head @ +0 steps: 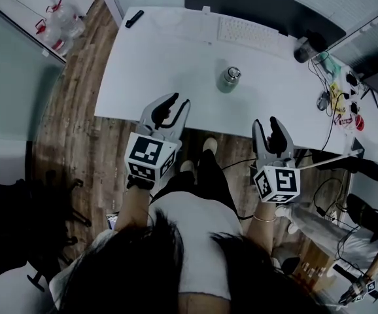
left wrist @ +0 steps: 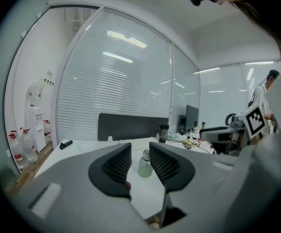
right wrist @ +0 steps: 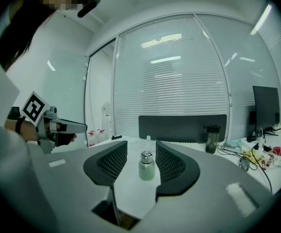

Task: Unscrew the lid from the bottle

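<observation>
A small pale green bottle (head: 228, 79) with a silver screw lid stands upright near the middle of the white table (head: 156, 70). Both grippers hover at the table's near edge, well short of the bottle. My left gripper (head: 179, 101) is to the bottle's left and my right gripper (head: 267, 124) is to its right. In the left gripper view the bottle (left wrist: 145, 164) shows far off through the narrow gap of the left gripper (left wrist: 139, 147). In the right gripper view it (right wrist: 147, 166) stands framed between the wider-set jaws of the right gripper (right wrist: 141, 145). Neither gripper holds anything.
A white keyboard (head: 248, 33) and a dark tumbler (head: 305, 48) sit at the table's far side, a black marker-like object (head: 134, 19) at its far left corner. Cables and small items (head: 339, 97) crowd the right end. Water jugs (head: 58, 28) stand on the floor.
</observation>
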Motion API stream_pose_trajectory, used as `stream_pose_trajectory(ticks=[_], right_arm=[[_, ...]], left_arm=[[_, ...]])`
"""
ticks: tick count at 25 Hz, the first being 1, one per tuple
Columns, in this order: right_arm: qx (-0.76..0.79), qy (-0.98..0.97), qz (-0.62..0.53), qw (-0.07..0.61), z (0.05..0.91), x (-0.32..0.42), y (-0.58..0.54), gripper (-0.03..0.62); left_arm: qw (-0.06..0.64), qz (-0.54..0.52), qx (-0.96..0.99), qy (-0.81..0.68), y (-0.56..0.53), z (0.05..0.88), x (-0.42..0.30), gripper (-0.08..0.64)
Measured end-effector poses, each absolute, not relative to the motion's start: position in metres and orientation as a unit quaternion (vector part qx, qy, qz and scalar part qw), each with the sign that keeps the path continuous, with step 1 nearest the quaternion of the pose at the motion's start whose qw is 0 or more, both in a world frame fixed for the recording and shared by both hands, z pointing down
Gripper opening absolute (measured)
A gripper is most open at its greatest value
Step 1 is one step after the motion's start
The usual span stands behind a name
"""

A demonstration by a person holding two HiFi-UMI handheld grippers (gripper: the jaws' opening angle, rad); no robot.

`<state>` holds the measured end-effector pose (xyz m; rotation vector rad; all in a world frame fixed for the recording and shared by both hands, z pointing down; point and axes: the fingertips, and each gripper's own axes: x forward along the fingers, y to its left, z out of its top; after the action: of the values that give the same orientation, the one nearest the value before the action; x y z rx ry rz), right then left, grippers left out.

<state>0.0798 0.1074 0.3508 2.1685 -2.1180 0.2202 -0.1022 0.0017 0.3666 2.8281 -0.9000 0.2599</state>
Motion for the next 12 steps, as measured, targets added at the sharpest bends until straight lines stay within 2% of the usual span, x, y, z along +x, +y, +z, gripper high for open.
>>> stream_pose_trajectory(ticks=[5, 12], right_arm=[[0.707, -0.701, 0.076, 0.047, 0.356, 0.101, 0.079, 0.169], [0.698, -0.711, 0.078, 0.044, 0.351, 0.150, 0.026, 0.178]], left_arm=[[0.084, 0.092, 0.948, -0.292, -0.022, 0.373, -0.075, 0.155], [0.091, 0.084, 0.950, -0.285, -0.071, 0.368, -0.017, 0.167]])
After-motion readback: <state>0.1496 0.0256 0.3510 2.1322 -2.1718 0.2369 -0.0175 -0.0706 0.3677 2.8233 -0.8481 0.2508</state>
